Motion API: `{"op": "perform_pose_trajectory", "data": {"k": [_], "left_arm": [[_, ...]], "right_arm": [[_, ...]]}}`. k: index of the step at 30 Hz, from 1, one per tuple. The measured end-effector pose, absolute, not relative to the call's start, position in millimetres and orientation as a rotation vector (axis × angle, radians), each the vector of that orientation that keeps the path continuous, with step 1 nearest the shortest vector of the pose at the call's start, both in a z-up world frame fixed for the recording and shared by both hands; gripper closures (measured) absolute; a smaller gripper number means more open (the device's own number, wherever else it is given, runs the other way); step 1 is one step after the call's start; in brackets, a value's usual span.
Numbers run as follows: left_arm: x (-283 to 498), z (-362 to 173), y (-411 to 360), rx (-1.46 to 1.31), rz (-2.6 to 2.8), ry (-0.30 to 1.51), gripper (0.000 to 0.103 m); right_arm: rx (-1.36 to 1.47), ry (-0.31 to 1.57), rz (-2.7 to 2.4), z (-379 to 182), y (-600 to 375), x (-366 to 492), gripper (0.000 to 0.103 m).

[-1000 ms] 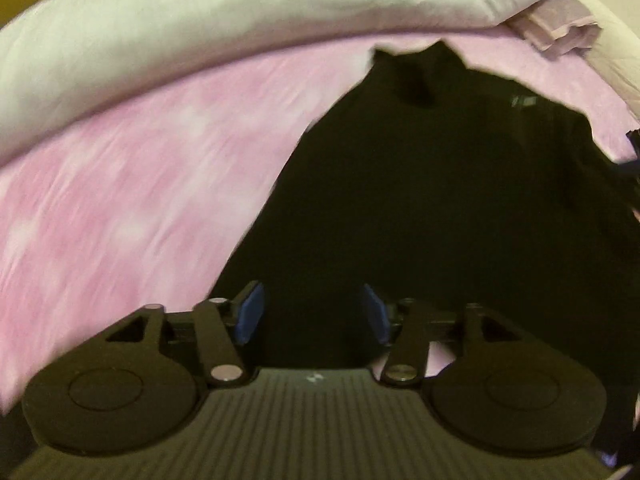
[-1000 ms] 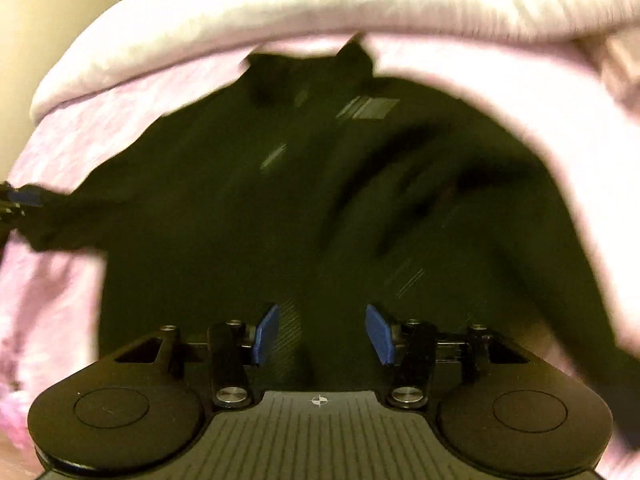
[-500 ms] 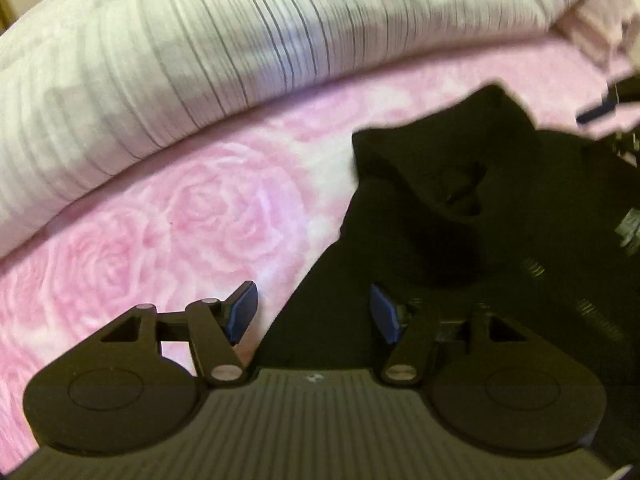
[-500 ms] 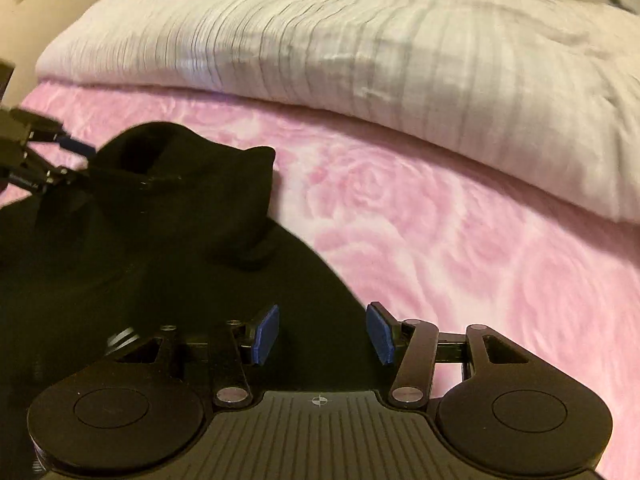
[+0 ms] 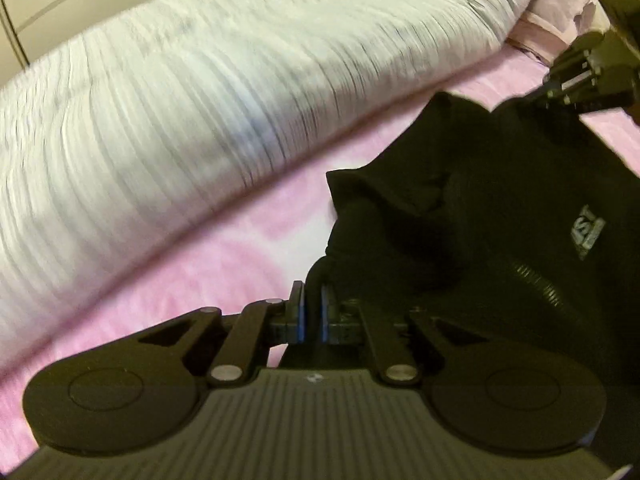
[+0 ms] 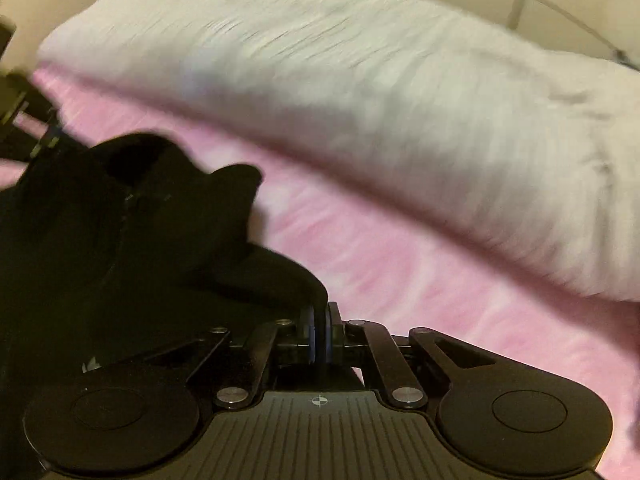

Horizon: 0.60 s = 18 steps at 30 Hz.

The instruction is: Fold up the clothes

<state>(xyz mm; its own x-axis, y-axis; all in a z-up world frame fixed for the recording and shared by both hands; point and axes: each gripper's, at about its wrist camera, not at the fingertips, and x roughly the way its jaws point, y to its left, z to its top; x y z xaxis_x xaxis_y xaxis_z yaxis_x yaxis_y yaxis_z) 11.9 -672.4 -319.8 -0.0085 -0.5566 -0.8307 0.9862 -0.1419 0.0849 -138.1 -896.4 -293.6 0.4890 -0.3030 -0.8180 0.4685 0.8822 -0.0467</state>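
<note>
A black sweatshirt (image 5: 480, 240) with a small white chest logo lies on a pink rose-print bed sheet (image 5: 180, 280). My left gripper (image 5: 312, 300) is shut on the garment's left shoulder edge near the collar. My right gripper (image 6: 319, 320) is shut on the right shoulder edge of the same sweatshirt (image 6: 120, 240). Each gripper shows in the other's view: the right one at the upper right of the left wrist view (image 5: 560, 92), the left one at the left edge of the right wrist view (image 6: 24, 120). Both views are blurred by motion.
A rolled white striped duvet (image 5: 200, 100) lies along the far side of the bed, also in the right wrist view (image 6: 360, 100). A folded pale pink cloth (image 5: 560, 16) sits at the far right. Cream wall and cupboard panels stand behind.
Both grippers were open half a second ago. They have closed on the sweatshirt's shoulder edges, one on each side of the collar, and the views are moving.
</note>
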Motion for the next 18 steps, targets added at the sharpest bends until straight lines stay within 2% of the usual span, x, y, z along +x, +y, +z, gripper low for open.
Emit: {"op": "perform_pose_trajectory", "data": {"k": [3,5,7,8,10,14,18], "left_arm": [[15,-329,-691,0.845,-1.444,0.721,0.095],[15,-335,-688,0.843,-1.4,0.748,0.088],[14,-336,-678,0.849,-1.373,0.742,0.086],[15,-333,-669,0.844,-1.366,0.734,0.079],[14,-325,-644,0.831,-1.351,0.725,0.075],[0,-303,-584,0.792,-1.358,0.744,0.074],[-39,-293,-501,0.775,-1.386,0.868,0.069]], "right_arm": [[0.193,0.96,-0.532,-299,-906,-131,0.099],[0.168,0.992,-0.532,-308,-901,-127,0.092],[0.129,0.985,-0.564,-307,-889,-134,0.072],[0.118,0.963,-0.585,-302,-881,-144,0.067],[0.177,0.915,-0.621,-292,-871,-173,0.053],[0.384,0.879,-0.704,-278,-833,-256,0.05],[0.624,0.853,-0.711,-270,-777,-335,0.05]]}}
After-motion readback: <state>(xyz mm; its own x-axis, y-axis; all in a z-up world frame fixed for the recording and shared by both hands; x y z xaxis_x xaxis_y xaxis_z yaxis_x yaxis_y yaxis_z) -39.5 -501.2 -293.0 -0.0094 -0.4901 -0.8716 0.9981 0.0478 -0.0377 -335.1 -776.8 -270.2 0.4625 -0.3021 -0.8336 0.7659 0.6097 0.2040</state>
